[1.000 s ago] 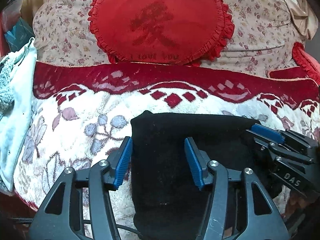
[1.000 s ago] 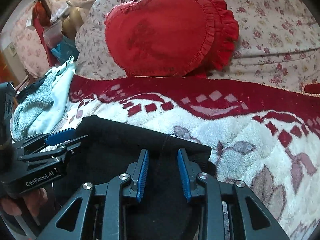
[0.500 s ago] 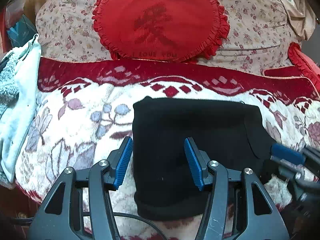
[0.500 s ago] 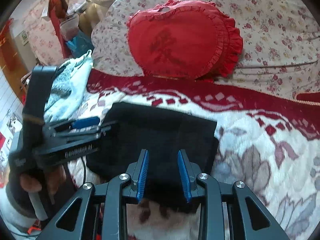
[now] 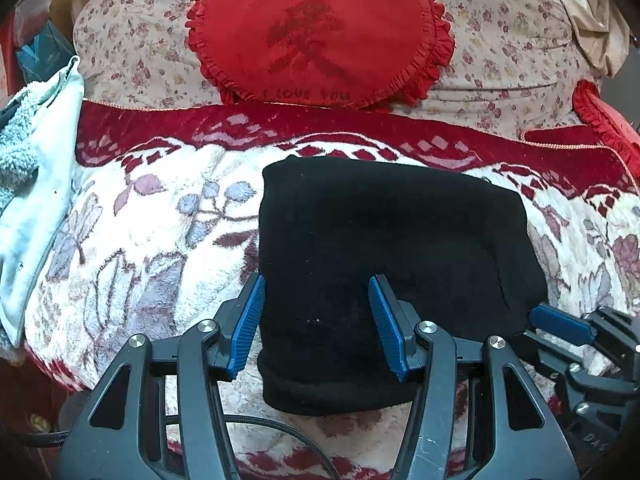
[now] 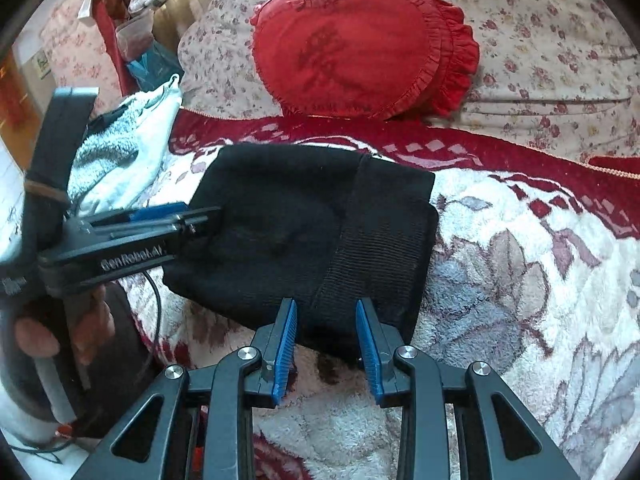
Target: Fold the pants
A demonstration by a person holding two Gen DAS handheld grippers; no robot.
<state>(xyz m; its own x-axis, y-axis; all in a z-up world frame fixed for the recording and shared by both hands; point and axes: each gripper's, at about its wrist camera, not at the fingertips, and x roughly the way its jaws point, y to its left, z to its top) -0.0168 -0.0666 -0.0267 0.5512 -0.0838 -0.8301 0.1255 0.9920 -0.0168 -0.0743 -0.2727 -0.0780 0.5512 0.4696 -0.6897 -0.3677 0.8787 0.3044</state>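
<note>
On the red-and-white floral fleece blanket (image 5: 168, 216), the black knit pants (image 5: 384, 248) lie folded into a thick compact rectangle, ribbed waistband outermost, while both the left tool (image 5: 316, 320) and right tool (image 6: 326, 346) hover above it, released.

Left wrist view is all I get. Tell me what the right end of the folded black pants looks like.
Observer: The pants end there in a ribbed waistband.
Operator: Report the right hand-held gripper's jaws.
Observer: The right hand-held gripper stands open, gripping nothing, by the pants' near edge.
Operator: Say what holds the left one.
Observer: A person's hand grips the handle of the left hand-held gripper.
</note>
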